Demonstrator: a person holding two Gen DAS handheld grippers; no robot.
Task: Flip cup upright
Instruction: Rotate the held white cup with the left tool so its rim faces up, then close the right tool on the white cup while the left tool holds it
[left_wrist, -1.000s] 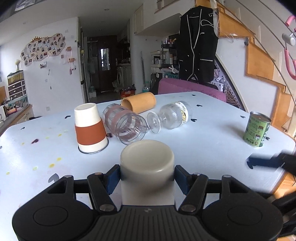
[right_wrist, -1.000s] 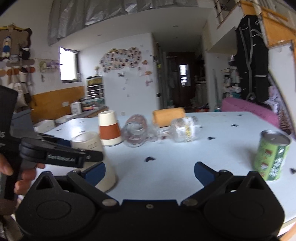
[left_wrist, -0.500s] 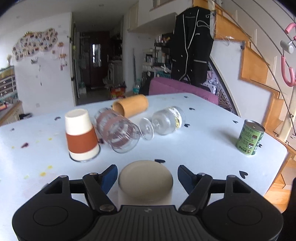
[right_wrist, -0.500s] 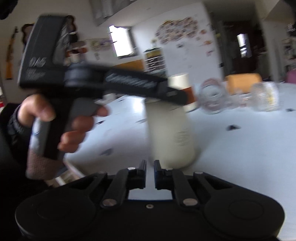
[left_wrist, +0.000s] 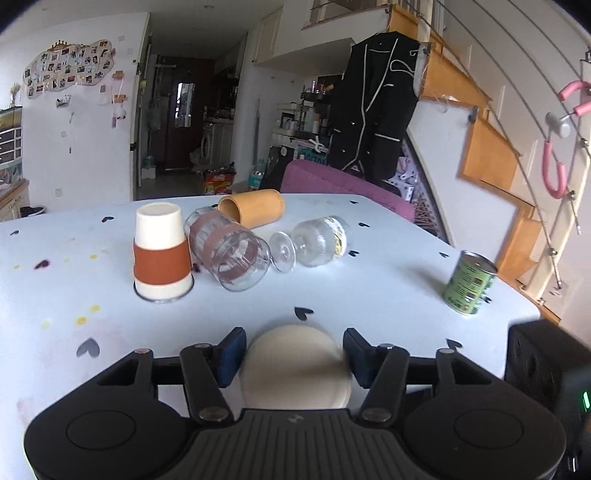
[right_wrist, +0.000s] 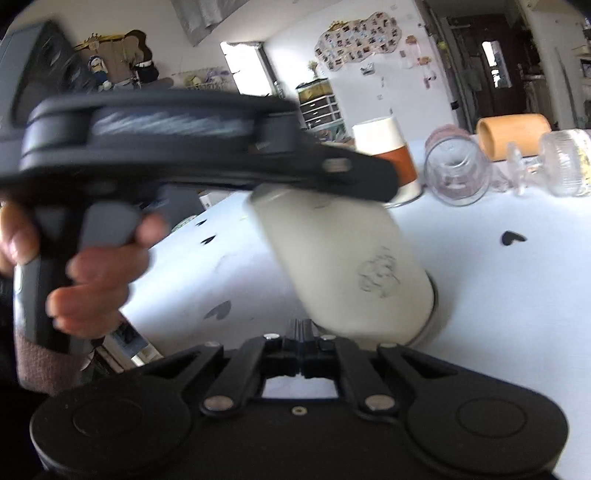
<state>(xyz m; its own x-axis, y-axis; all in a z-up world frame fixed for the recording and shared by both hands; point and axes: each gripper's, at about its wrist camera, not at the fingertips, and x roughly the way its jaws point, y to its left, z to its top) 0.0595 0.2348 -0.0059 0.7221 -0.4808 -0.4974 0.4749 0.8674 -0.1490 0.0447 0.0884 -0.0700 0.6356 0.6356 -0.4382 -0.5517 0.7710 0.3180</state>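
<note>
A cream cup (left_wrist: 295, 363) sits between the blue pads of my left gripper (left_wrist: 294, 354), bottom facing the camera. In the right wrist view the same cup (right_wrist: 343, 258) is tilted, its rim low over the white table (right_wrist: 498, 295), held near its base by the left gripper (right_wrist: 207, 147). My right gripper (right_wrist: 301, 363) is shut and empty, just below and in front of the cup.
On the table stand an upside-down white cup with an orange sleeve (left_wrist: 162, 253), a clear glass on its side (left_wrist: 231, 253), a bamboo cup on its side (left_wrist: 253, 212), a lying stemmed glass (left_wrist: 314, 242) and a green can (left_wrist: 469, 282).
The left gripper has lifted and tilted the cream cup off the table. The right gripper closed and swung left to face the cup.
</note>
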